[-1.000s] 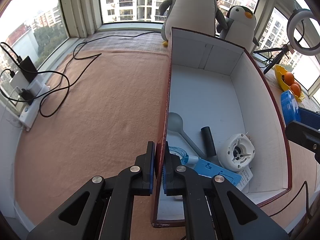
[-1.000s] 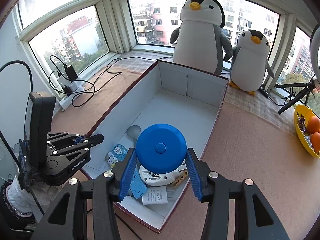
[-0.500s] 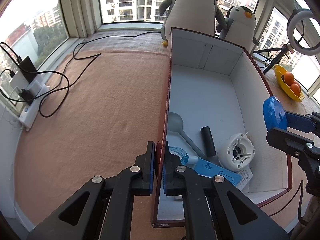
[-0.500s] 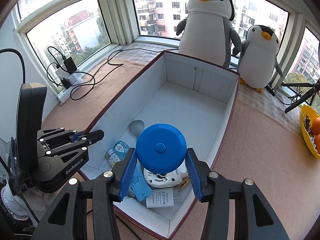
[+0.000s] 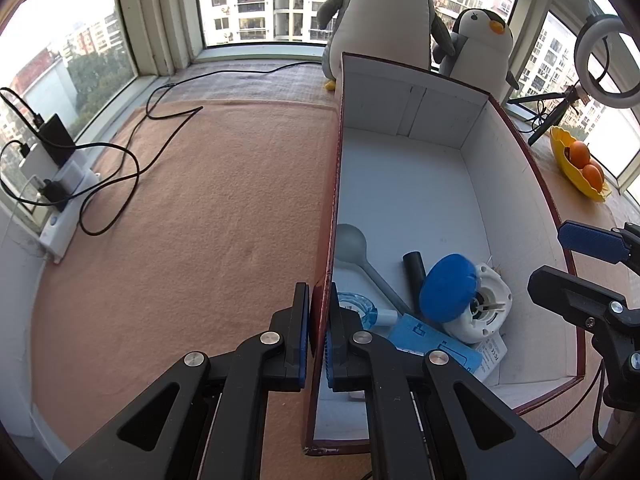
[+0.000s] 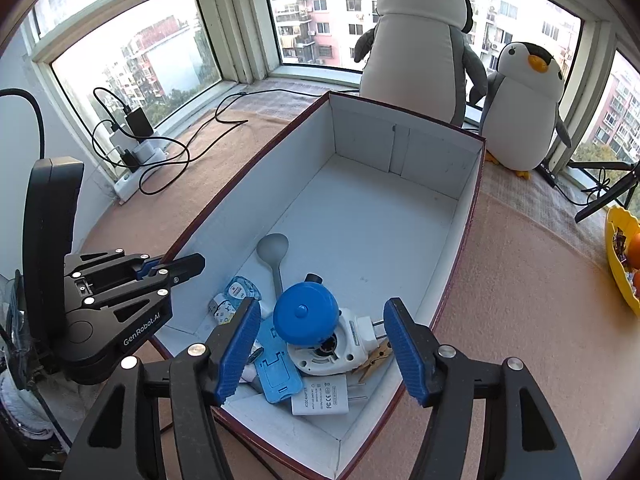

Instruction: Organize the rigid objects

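A white-lined cardboard box stands on the peach mat. My left gripper is shut on its near left wall. My right gripper hovers over the box's near end, its jaws opening, with the pads touching nothing. Below it a round blue disc lies tilted on a white round device inside the box. Beside them are a grey spoon, a black cylinder, a flat blue piece and a white adapter.
Two plush penguins stand behind the box's far end. A power strip with chargers and looping black cables lies at the left by the window. A yellow bowl of oranges and a ring-light tripod sit at the right.
My right gripper came in over the box and its jaws spread. The blue disc left them and now lies on the white device. My left gripper kept its hold on the wall.
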Demonstrator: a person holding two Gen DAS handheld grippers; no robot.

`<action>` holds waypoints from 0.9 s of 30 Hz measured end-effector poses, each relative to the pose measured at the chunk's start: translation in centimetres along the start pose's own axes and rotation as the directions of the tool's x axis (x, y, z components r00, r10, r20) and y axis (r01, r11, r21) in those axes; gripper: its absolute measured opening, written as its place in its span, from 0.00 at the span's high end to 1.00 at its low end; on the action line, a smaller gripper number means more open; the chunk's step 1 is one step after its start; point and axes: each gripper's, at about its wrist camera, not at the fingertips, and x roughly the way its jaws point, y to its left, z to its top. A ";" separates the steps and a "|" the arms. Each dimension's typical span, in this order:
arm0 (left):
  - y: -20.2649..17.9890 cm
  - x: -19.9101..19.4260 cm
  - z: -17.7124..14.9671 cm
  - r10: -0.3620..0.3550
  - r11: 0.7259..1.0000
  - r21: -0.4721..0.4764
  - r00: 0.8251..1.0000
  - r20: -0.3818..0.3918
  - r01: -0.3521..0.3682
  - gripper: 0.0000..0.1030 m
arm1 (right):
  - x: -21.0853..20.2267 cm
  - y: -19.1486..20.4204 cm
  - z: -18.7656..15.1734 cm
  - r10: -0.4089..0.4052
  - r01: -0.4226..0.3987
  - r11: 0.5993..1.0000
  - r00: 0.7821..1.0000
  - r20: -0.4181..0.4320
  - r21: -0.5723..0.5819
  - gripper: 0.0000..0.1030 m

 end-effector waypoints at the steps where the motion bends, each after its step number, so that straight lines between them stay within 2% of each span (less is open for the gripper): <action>1: 0.0 0.0 0.0 0.001 1.000 0.001 1.000 -0.001 -0.001 0.95 | -0.1 0.0 0.0 -0.004 0.004 1.000 1.000 0.002 -0.002 0.41; 22: -0.3 -0.3 0.4 0.022 1.000 0.015 1.000 -0.010 -0.022 0.94 | -3.6 -1.1 -1.3 -0.036 0.035 0.999 0.997 0.072 0.020 0.38; 23: -0.3 -0.3 0.4 0.023 1.000 0.018 1.000 -0.012 -0.023 0.92 | -3.8 -1.2 -1.4 -0.039 0.037 0.999 0.996 0.076 0.022 0.37; 25: -0.4 -0.5 0.5 0.025 0.999 0.019 1.000 -0.006 -0.025 0.78 | -4.1 -1.5 -1.5 -0.044 0.042 0.999 0.996 0.083 0.027 0.36; 27: -0.5 -0.7 0.4 0.028 0.999 0.024 1.000 -0.003 -0.028 0.77 | -4.5 -1.6 -1.7 -0.048 0.046 0.998 0.995 0.090 0.034 0.34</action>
